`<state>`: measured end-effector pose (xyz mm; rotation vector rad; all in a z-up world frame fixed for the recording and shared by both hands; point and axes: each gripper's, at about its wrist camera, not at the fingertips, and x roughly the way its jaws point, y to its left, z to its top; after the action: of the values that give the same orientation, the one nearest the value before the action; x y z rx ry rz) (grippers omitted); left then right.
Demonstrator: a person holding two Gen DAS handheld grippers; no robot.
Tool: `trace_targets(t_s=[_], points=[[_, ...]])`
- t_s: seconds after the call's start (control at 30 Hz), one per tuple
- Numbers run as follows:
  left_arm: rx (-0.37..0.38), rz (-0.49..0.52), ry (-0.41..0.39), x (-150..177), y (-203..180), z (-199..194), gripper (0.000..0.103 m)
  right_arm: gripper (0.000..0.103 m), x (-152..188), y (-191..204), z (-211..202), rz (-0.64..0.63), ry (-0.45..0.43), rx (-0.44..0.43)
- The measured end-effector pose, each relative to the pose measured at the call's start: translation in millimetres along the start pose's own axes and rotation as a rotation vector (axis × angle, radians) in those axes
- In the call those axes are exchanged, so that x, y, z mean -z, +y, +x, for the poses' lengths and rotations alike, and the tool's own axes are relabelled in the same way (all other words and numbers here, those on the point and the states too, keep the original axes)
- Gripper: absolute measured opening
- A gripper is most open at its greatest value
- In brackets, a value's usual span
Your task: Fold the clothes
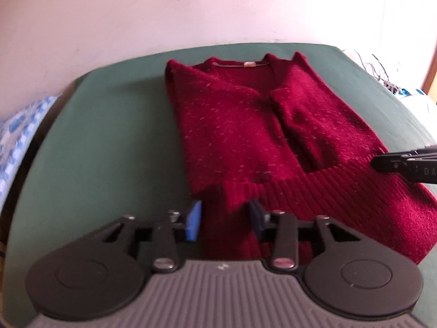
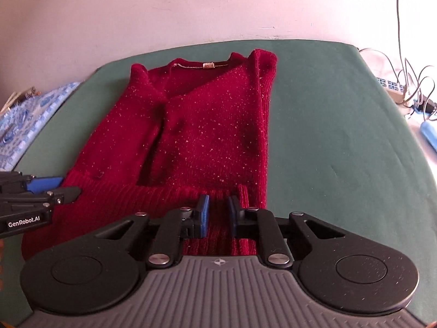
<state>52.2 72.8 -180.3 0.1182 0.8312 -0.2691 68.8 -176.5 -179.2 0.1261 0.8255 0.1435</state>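
Note:
A dark red knit sweater (image 1: 245, 125) (image 2: 204, 125) lies flat on the green table cover (image 1: 109, 136) (image 2: 341, 136), collar at the far end and sleeves folded in over the body. My left gripper (image 1: 225, 220) is at the near left corner of the ribbed hem. Its jaws stand wide, with hem cloth between them but the left blue pad (image 1: 194, 222) clear of it. My right gripper (image 2: 218, 213) is at the near right part of the hem, its jaws narrow and the ribbed cloth filling the gap between the pads.
A pale wall rises behind the table. A blue patterned cloth (image 2: 24, 120) lies off the left edge. A power strip with tangled cables (image 2: 401, 90) and a light blue object (image 2: 430, 134) sit off the right edge. The green cover is bare on both sides of the sweater.

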Motion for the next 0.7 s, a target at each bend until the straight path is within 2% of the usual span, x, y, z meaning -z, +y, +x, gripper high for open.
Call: trace_targets(t_s=[0.13,0.17,0.2,0.23,0.33,0.47,0.53,0.6,0.63,0.67,0.7], points=[[0.059,-0.075,0.01,-1,18,3,0.051,0.014,5,-4,0,0.05,-0.025,-0.013],[0.067,-0.088,0.01,-3,21,2,0.046,0.014,7,-4,-1,0.052,-0.031,-0.013],[0.058,-0.093,-0.014,-6,21,-6,0.031,0.015,9,-3,-2,0.053,-0.036,-0.012],[0.049,-0.095,-0.04,-8,22,-14,0.026,0.015,9,-2,-3,0.046,-0.035,-0.011],[0.024,-0.026,-0.127,-15,16,-42,0.021,0.015,9,-3,-3,0.049,-0.036,-0.019],[0.104,0.065,-0.17,-10,-9,-57,0.024,0.015,11,-1,-2,0.047,-0.043,-0.011],[0.102,0.09,-0.139,-4,-20,-44,0.025,0.016,11,1,-2,0.04,-0.046,-0.005],[0.077,0.058,-0.075,2,-19,-20,0.016,0.016,12,1,-2,0.035,-0.046,-0.005],[0.065,0.04,-0.05,6,-16,-8,0.017,0.016,12,0,-2,0.032,-0.047,-0.008],[0.06,0.035,-0.073,10,-13,-5,0.023,0.016,12,0,-1,0.029,-0.048,-0.01],[0.066,0.039,-0.084,12,-11,-5,0.024,0.016,13,0,-2,0.027,-0.05,-0.012]])
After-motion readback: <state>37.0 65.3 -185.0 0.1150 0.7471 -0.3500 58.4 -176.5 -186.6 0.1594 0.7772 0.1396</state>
